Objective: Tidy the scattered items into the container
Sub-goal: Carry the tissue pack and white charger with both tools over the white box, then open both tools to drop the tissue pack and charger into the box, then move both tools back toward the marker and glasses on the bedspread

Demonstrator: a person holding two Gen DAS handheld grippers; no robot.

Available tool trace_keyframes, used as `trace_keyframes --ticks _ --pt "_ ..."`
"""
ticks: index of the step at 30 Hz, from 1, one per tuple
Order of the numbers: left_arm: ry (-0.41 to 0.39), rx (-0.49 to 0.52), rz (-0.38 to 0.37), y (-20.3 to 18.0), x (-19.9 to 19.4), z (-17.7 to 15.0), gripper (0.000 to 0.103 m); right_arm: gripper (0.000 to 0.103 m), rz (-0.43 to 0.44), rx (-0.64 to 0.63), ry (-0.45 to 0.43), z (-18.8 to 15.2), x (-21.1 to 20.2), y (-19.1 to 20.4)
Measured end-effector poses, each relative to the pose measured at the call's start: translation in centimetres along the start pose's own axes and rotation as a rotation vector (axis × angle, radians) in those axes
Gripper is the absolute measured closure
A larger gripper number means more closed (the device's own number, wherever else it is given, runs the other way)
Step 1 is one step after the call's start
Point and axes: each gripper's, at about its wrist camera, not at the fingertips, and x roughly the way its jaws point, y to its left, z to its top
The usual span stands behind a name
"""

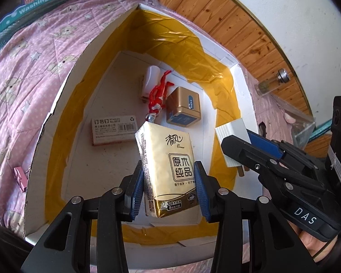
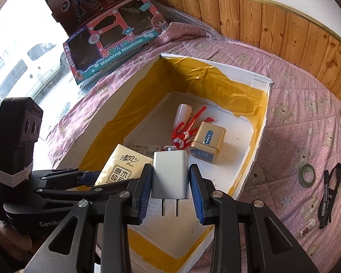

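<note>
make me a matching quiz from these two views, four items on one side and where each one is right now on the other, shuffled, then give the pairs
Items
1. tissue pack
2. white charger plug
3. gold tin
4. roll of tape

Places
A. lying on the pink quilt, outside the box
B. clamped in the left gripper above the box
C. resting on the box floor beside the red figure
D. clamped in the right gripper, prongs toward the camera

Pairs: 1-B, 2-D, 3-C, 4-A
</note>
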Motion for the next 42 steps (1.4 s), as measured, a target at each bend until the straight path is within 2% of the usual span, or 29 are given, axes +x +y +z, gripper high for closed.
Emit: trace_keyframes --ticks 9,14,25,30,35,42 --pt "0.052 0.072 0.042 -0.5 1.1 0.4 0.059 0.069 0.021 -0.091 0.091 0.3 1.7 -0.2" --pt "0.131 0.038 0.023 0.2 2.4 0.5 0.059 0.069 0.025 -0.126 0.123 0.4 2.2 -0.1" --pt "0.174 -0.018 0.041 1.0 3.3 0.9 0.055 0.068 -0.01 -0.183 0.146 0.3 2.9 0.3" --pt "0.171 -0.034 0.055 1.0 2.9 0.8 0.055 0.068 -0.007 -0.156 0.11 0.1 1.6 -0.2" --pt "0.133 -0.053 0.049 0.8 1.0 0.9 0.055 0.068 0.009 -0.092 0.035 -0.5 -1.1 -1.3" --pt "0.077 -0.047 0.06 -0.3 -1.6 -0.1 0.055 0.068 0.075 -0.012 -0.056 -3.3 -4.5 -2.1"
